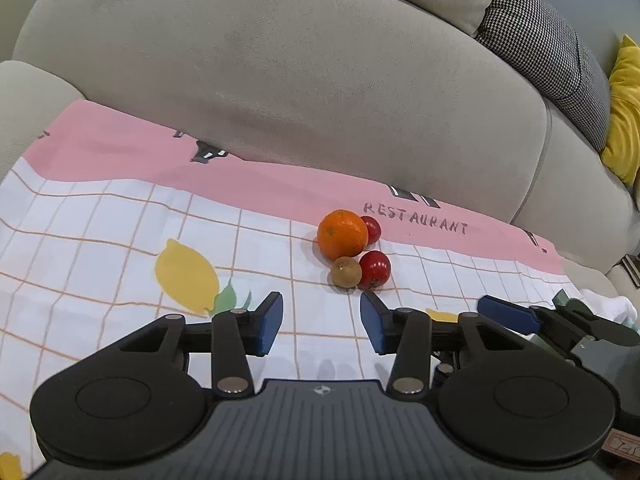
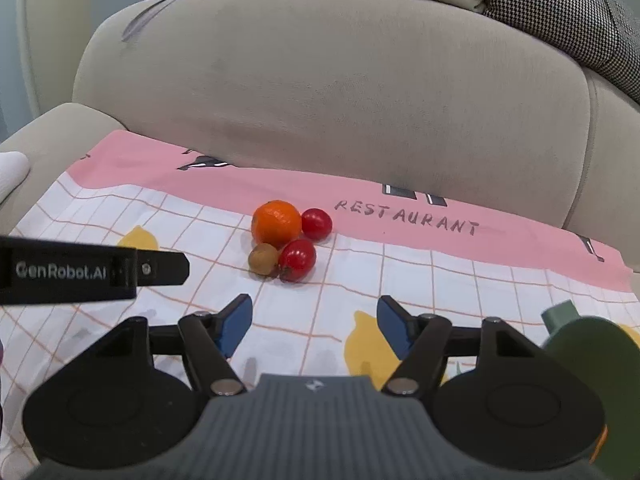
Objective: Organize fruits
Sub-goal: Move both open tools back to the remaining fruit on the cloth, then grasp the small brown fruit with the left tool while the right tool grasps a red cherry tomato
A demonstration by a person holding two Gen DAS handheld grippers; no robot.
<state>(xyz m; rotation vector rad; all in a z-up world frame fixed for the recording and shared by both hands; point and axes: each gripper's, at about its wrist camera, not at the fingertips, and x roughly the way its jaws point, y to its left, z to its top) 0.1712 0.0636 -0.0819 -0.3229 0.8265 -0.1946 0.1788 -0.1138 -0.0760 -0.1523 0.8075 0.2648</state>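
Four fruits sit bunched on a checked cloth [image 1: 100, 240] with lemon prints: an orange [image 1: 342, 234], two red fruits [image 1: 372, 230] [image 1: 375, 269] and a small brown fruit [image 1: 346, 272]. My left gripper [image 1: 321, 312] is open and empty, hovering just short of the cluster, with the brown fruit slightly ahead of its right finger. In the right wrist view the orange [image 2: 276, 221], red fruits [image 2: 316, 223] [image 2: 297, 259] and brown fruit [image 2: 263, 259] lie ahead and a little left of my right gripper [image 2: 315, 316], which is open and empty too.
The cloth [image 2: 440, 280] lies on a beige sofa seat, with the backrest [image 1: 300, 80] close behind the fruits. A houndstooth cushion [image 1: 540, 40] and a yellow cushion [image 1: 624, 112] are at the right. A dark green object [image 2: 580, 344] stands beside the right gripper. A left finger [image 2: 80, 270] reaches in from the left.
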